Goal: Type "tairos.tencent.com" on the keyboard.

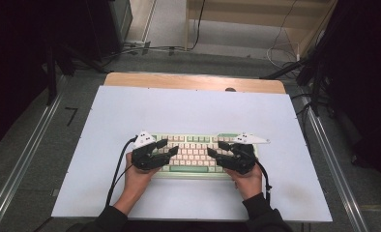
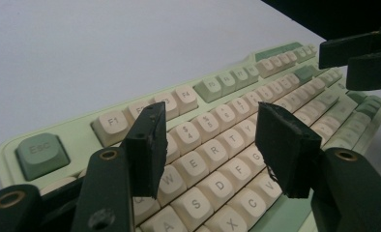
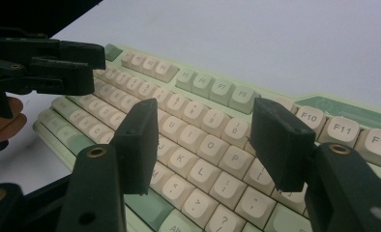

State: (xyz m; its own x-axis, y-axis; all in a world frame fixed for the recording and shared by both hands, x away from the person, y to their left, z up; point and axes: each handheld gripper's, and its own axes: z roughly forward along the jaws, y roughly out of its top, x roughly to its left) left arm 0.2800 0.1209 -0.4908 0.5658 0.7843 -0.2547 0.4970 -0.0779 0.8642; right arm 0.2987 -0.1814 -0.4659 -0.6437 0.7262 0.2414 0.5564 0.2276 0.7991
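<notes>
My left tool (image 1: 168,147) and right tool (image 1: 216,148), both spread and empty, hover over the keyboard (image 1: 194,140) mid-worktop (image 1: 188,104); its long axis runs between them, each equally near.

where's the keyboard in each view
High view: keyboard at lower centre of the white mat, between both grippers.
Left gripper view: runs from lower left to upper right, under the fingers.
Right gripper view: runs from upper left to lower right.
Shared landmark: its function-key row.
</notes>
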